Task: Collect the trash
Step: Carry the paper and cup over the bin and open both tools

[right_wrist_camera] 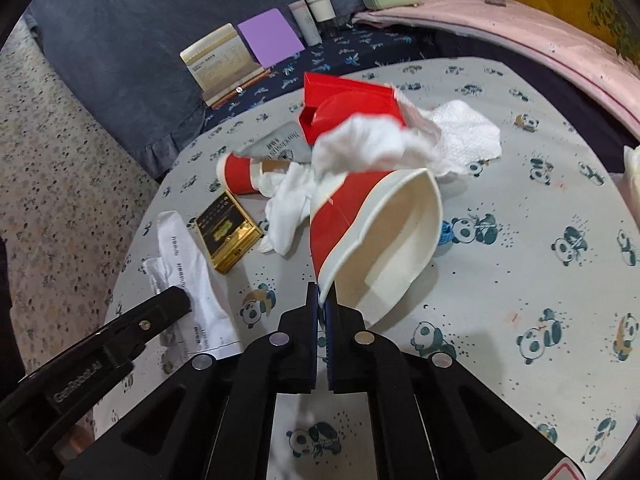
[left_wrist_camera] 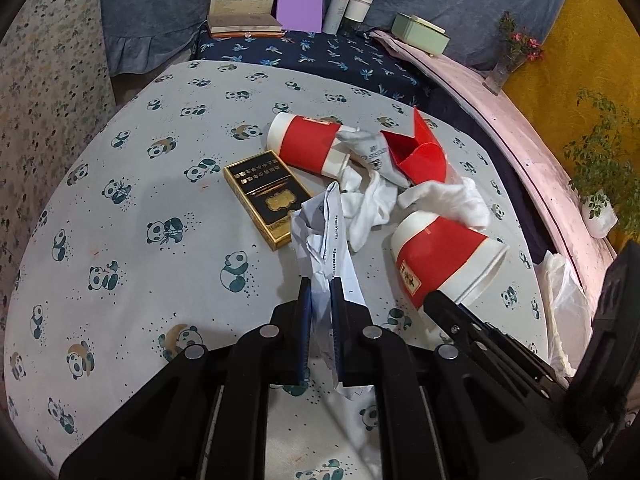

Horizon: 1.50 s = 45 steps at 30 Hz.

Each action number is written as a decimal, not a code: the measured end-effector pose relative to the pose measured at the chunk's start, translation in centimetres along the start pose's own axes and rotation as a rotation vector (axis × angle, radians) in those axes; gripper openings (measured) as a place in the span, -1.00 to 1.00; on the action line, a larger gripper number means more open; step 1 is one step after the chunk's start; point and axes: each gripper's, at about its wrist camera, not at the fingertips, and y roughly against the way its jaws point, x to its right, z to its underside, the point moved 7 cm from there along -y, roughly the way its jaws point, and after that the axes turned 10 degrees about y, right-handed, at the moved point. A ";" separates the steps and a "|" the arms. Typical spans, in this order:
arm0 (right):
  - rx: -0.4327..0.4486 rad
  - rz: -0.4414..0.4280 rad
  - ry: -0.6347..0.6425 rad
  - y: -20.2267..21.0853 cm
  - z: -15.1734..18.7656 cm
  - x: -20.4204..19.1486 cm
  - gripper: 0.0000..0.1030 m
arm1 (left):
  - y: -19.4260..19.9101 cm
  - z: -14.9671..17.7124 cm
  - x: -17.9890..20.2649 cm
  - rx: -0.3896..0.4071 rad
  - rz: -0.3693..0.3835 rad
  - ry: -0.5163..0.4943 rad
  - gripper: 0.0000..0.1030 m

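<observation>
My left gripper (left_wrist_camera: 320, 286) is shut on a crumpled white receipt (left_wrist_camera: 324, 224), which sticks up between its blue pads over the panda-print table (left_wrist_camera: 140, 200). My right gripper (right_wrist_camera: 322, 300) is shut on the rim of a red-and-white paper cup (right_wrist_camera: 380, 232) that lies on its side, mouth toward the camera. In the left wrist view that cup (left_wrist_camera: 440, 256) lies to the right with the right gripper (left_wrist_camera: 436, 300) at its rim. A second red cup (left_wrist_camera: 304, 144), white tissues (left_wrist_camera: 368, 204), a red carton (left_wrist_camera: 420, 152) and a gold-and-black box (left_wrist_camera: 264, 196) lie beyond.
Books (left_wrist_camera: 244, 0), a purple notebook (left_wrist_camera: 300, 2), white bottles (left_wrist_camera: 348, 10) and a green box (left_wrist_camera: 420, 32) stand at the back. A pink ledge (left_wrist_camera: 520, 132) with plants runs along the right. A white plastic bag (left_wrist_camera: 564, 292) hangs at the table's right edge.
</observation>
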 end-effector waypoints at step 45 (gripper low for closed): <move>0.302 0.384 -0.405 22.4 7.9 29.5 -0.93 | -0.4 13.6 33.2 -0.097 0.296 -0.542 -0.81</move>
